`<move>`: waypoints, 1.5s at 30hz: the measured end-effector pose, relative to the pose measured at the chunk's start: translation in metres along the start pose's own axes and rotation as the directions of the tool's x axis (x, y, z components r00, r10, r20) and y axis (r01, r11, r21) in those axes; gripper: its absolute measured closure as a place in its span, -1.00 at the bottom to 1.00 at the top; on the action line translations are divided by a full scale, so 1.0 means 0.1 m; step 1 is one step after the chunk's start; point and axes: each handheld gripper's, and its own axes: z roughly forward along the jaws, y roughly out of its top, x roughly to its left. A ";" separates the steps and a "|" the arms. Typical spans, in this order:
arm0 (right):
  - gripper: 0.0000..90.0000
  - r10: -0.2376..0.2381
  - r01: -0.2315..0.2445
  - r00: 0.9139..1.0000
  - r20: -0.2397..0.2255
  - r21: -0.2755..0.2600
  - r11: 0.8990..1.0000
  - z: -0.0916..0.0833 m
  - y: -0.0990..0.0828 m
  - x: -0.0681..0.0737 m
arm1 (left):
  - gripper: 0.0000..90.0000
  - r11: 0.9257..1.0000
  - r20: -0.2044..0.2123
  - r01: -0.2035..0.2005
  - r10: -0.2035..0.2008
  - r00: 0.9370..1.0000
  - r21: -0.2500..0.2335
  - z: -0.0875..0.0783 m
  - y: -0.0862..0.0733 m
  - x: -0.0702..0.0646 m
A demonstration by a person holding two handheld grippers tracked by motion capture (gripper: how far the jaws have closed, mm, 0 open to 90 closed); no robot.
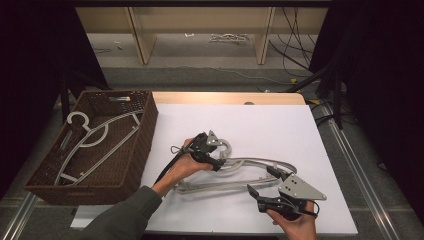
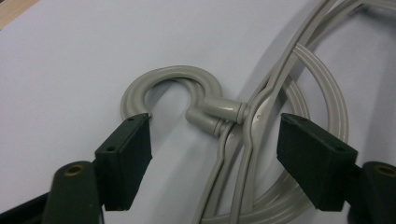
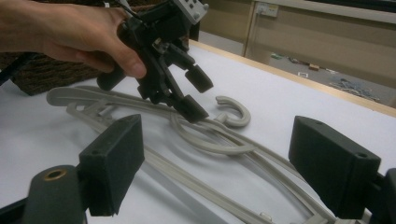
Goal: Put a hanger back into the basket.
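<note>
Two grey plastic hangers [image 1: 245, 172] lie stacked on the white table [image 1: 280, 125], their hooks [image 2: 168, 79] curled one on the other. My left gripper [image 1: 218, 156] hovers low over the hangers' necks [image 2: 226, 114], jaws open and straddling them, pads not pressing. From the right gripper view, that left gripper [image 3: 198, 95] tilts down with one pad just above the hanger bars [image 3: 210, 144]. My right gripper [image 1: 264, 182] stands open near the hangers' right end, with nothing gripped; its own view shows the jaws wide apart over the hanger arms.
A brown wicker basket [image 1: 137, 155] sits at the table's left with more grey hangers [image 1: 95, 137] inside. Beyond the table's far edge are wooden shelf legs and loose cables on the floor.
</note>
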 end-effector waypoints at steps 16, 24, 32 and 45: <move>-0.56 -0.022 0.022 1.000 -0.002 -0.022 1.000 0.01 0.02 -0.01 | 0.10 0.985 0.059 -0.024 0.014 0.998 0.171 0.23 0.06 0.01; -0.56 -0.014 0.014 1.000 -0.001 -0.021 1.000 0.02 0.01 0.00 | 0.65 0.976 0.134 -0.115 0.091 0.987 0.186 0.19 0.06 0.07; -0.56 -0.009 0.009 1.000 -0.008 -0.015 1.000 0.02 0.01 0.00 | 0.77 0.980 0.176 -0.125 0.097 0.980 0.155 0.16 0.05 0.12; -0.56 -0.013 0.013 1.000 -0.011 -0.018 1.000 0.03 0.01 0.00 | 0.80 0.992 0.188 -0.105 0.090 0.978 0.075 -0.06 0.12 0.20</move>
